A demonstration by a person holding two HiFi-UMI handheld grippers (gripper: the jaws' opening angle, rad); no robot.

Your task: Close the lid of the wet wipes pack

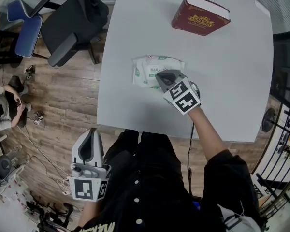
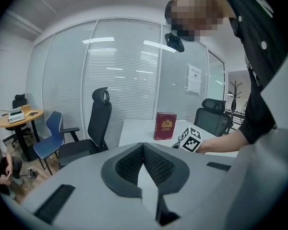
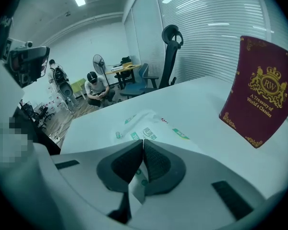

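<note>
Broadly, the pale grey rectangular tabletop (image 1: 232, 95) fills the upper right of the head view, with wooden plank flooring (image 1: 58, 105) to its left. A black high-backed office chair (image 1: 72, 21) stands on that floor by the tabletop's far left corner. A thick maroon hardcover book with a gold crest (image 1: 200, 16) stands on end toward the far right corner, well apart from everything else.

The white soft plastic wet wipes pack with green print (image 1: 146, 71) lies flat left of the tabletop's middle, nearer the left edge than the right. The right gripper (image 1: 160, 77) comes in from the near edge, tilted down, and its grey tips rest over the right-hand part of the pack, covering the pack's middle, so the lid cannot be made out. In the right gripper view its two dark ribbed pads (image 3: 156, 162) meet at the tips with nothing clamped between them, and the pack (image 3: 151, 123) spreads out just beyond and beneath them.

The left gripper (image 1: 91, 135) is held off the tabletop, beyond its near left corner and over the floor, well apart from the pack. Its jaws are likewise pressed together and empty.
</note>
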